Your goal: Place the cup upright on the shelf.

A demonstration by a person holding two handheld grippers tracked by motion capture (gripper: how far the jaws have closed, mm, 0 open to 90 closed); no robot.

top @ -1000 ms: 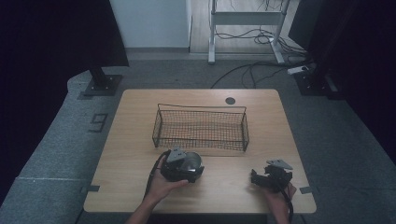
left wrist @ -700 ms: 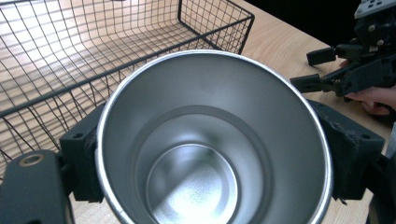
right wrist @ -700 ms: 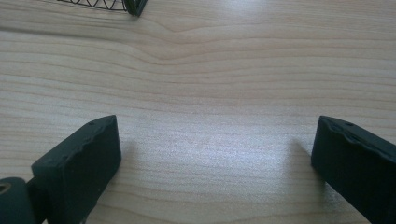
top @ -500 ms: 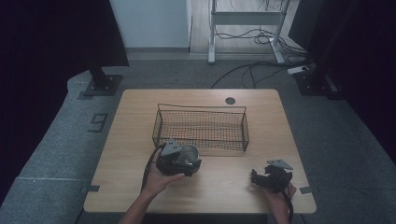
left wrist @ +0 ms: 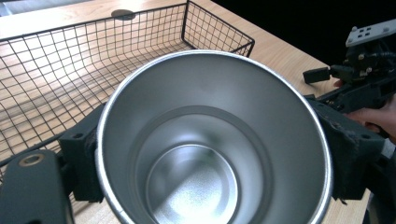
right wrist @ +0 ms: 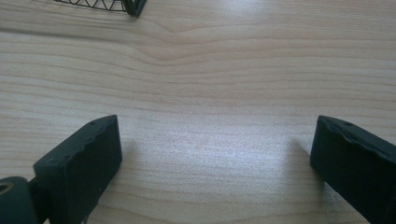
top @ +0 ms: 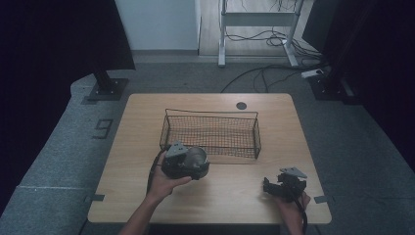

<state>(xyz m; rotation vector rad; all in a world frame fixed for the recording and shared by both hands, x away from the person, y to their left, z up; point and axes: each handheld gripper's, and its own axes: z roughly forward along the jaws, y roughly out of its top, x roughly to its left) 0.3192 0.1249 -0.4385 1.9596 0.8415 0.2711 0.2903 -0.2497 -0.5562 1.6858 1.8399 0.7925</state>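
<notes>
the left gripper (top: 188, 164) is clamped on a metal cup (left wrist: 212, 140), just at the near edge of the wire basket (top: 210, 128). lift it over the rim before lowering (keep it level). the right gripper (right wrist: 215, 154) rests with jaws apart on the table (right wrist: 210, 70).

Dim, dark-edged high view; brighter gripper views, soft glare, sharp focus.

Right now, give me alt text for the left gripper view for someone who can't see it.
A shiny metal cup, seen from its open mouth and empty, is clamped between the left gripper's black jaws. Behind it stands an empty black wire basket on the wooden table; the right gripper sits at right.
</notes>
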